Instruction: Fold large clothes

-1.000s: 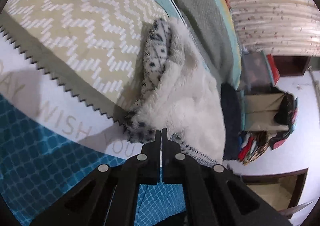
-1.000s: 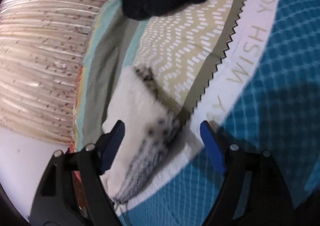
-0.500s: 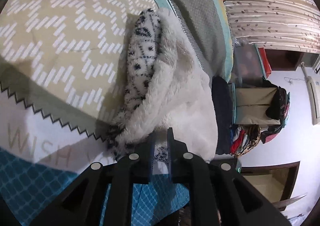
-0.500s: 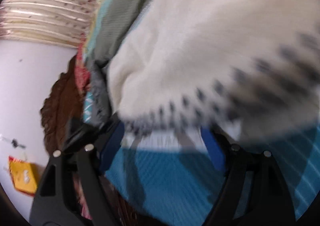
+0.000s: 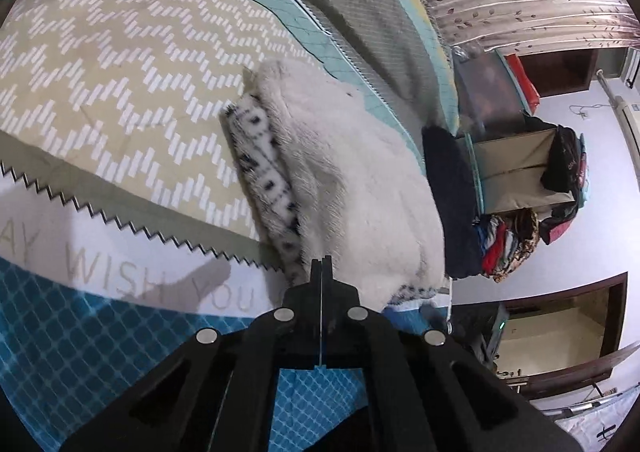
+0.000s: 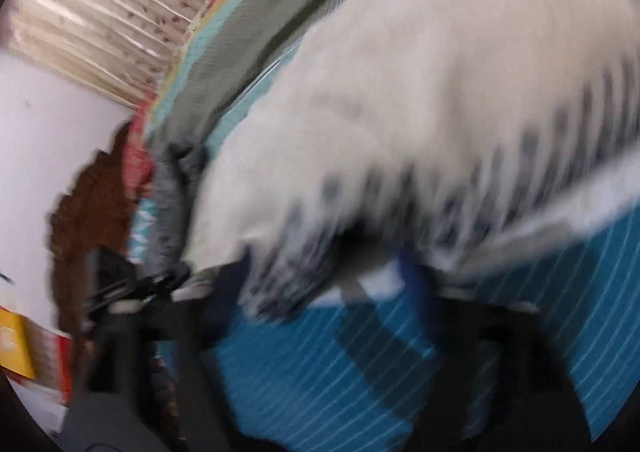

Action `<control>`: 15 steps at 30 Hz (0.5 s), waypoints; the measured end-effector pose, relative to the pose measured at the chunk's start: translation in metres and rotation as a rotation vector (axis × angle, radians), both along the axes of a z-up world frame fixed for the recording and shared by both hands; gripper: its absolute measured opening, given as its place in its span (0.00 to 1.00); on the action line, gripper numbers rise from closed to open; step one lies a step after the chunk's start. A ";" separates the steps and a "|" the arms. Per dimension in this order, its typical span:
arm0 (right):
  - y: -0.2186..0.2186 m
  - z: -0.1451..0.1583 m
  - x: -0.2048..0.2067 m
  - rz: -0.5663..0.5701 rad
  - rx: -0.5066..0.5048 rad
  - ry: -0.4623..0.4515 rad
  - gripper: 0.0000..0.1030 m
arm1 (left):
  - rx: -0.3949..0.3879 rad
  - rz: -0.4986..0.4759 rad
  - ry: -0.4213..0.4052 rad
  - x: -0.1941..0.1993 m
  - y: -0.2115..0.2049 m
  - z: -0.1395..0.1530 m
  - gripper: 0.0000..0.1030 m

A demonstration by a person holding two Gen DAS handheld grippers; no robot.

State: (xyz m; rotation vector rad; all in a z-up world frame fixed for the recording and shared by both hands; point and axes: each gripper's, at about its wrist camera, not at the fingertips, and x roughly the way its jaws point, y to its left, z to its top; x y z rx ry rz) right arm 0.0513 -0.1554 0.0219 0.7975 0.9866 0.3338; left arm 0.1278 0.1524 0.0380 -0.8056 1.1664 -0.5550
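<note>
The fleece garment (image 5: 352,180) now lies as a thick folded bundle on the bed (image 5: 100,64), white pile on top and the black-and-white patterned side showing only as a band along its 9 o'clock edge. A second ago that patterned side stood up in a loose roll; it has since been flattened under the top layer, so one fold looks just finished.

The left gripper (image 5: 321,266) sits at 6 o'clock in its own view, at the near edge of the bundle. Its fingers are pressed together with only a hairline between them. Half a second ago a small gap showed between them; that gap has closed. No cloth can be seen caught between them, so it looks empty, though the tips touch or nearly touch the pile.

The right wrist view is heavily smeared by motion. The garment (image 6: 420,100) fills the area from 12 to 3 o'clock, very close to the lens, where a second ago it lay small and farther off. The right gripper (image 6: 328,276) has swung in low against the hem; its fingers are too blurred to say how wide they stand or whether they hold anything.

My judgement: the right side is reaching under the near edge for the next fold.
</note>
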 end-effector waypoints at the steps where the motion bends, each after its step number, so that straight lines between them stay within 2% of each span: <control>1: 0.011 0.000 -0.003 0.031 0.009 0.001 0.79 | -0.009 0.000 0.003 -0.001 -0.001 0.000 0.13; 4: 0.048 -0.004 -0.002 0.121 -0.004 -0.005 0.79 | -0.023 0.002 0.011 -0.005 0.003 -0.003 0.13; 7: 0.077 -0.020 0.029 0.112 -0.008 0.039 0.78 | -0.032 0.014 0.015 -0.010 0.014 -0.005 0.13; 8: 0.087 -0.036 0.046 0.091 0.021 0.107 0.71 | -0.038 0.023 0.013 -0.013 0.020 -0.005 0.13; 9: 0.094 -0.041 0.054 0.088 0.050 0.122 0.44 | -0.046 0.043 0.003 -0.018 0.032 -0.002 0.13; 10: 0.106 -0.044 0.062 0.106 0.092 0.124 0.21 | -0.050 0.059 -0.007 -0.021 0.042 0.001 0.13; 11: 0.127 -0.041 0.071 0.157 0.164 0.103 0.18 | -0.050 0.076 -0.017 -0.025 0.051 0.004 0.13; 13: 0.163 -0.027 0.077 0.236 0.359 0.028 0.17 | -0.044 0.129 -0.047 -0.037 0.079 0.014 0.13; 14: 0.182 -0.023 0.082 0.256 0.496 -0.005 0.17 | -0.038 0.163 -0.059 -0.044 0.097 0.018 0.13; 15: 0.189 -0.024 0.086 0.261 0.538 -0.006 0.17 | -0.035 0.186 -0.066 -0.049 0.108 0.021 0.13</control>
